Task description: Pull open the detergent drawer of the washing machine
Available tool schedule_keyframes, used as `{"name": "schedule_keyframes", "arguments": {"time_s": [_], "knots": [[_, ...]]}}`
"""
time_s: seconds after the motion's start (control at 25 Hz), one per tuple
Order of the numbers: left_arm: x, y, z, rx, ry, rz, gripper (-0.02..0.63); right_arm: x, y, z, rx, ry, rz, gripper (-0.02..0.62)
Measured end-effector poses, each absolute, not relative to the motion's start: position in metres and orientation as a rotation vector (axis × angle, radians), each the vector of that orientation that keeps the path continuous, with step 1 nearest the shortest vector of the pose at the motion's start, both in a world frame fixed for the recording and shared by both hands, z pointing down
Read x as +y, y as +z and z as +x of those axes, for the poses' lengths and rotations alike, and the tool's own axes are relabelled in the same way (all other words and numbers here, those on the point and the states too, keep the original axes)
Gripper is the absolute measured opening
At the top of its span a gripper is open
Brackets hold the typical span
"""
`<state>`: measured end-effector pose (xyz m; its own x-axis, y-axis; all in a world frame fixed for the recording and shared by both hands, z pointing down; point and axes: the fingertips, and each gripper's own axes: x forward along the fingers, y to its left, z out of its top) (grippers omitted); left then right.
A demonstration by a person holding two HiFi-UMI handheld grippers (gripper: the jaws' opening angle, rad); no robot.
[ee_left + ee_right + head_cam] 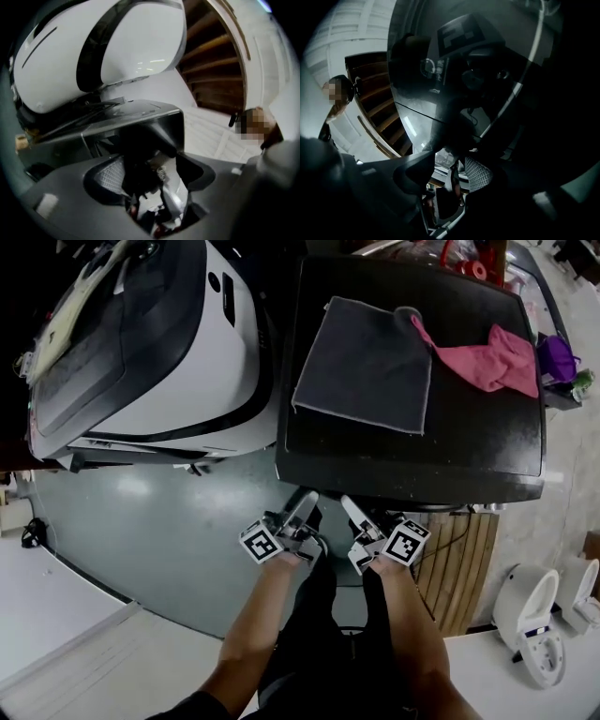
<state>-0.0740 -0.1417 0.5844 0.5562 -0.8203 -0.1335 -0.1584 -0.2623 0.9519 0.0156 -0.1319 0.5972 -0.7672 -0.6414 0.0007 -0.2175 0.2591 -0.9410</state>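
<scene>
At the bottom middle of the head view, both forearms ran up-frame side by side. The left hand (284, 556) and right hand (382, 565) each held a gripper roughly level. The left gripper (305, 501) and right gripper (349, 506) pointed at the front edge of the dark washer (469, 442), tips close under it. Both had their jaws apart, with nothing pinched. Couldn't spot the drawer, since the washer's front was tucked under its top. A towel (366, 362) and pink cloth (489, 360) lay up there.

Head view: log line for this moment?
left gripper: open, empty | right gripper: open, empty | both at washing machine front | drawer: not seen | grey cloth, pink cloth on top
</scene>
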Motion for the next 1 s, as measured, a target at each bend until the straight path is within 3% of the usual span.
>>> {"name": "schedule_keyframes", "arguments": {"time_s": [0.08,0.24,0.6,1.0], "knots": [[-0.145,0.574,-0.074,-0.723,-1.008,1.635,0.418,-0.132,0.596,0.013,2.102,-1.516,-0.694,0.188],[-0.147,0.573,-0.08,-0.703,-1.188,1.507,0.417,-0.132,0.597,0.013,2.01,-1.496,-0.639,0.175],[-0.145,0.574,-0.074,-0.697,-1.009,1.618,0.417,-0.126,0.588,0.045,1.962,-1.367,-0.704,0.218],[-0.146,0.58,-0.078,-0.604,-1.058,1.595,0.377,-0.13,0.588,0.046,1.707,-1.201,-0.692,0.216]]}}
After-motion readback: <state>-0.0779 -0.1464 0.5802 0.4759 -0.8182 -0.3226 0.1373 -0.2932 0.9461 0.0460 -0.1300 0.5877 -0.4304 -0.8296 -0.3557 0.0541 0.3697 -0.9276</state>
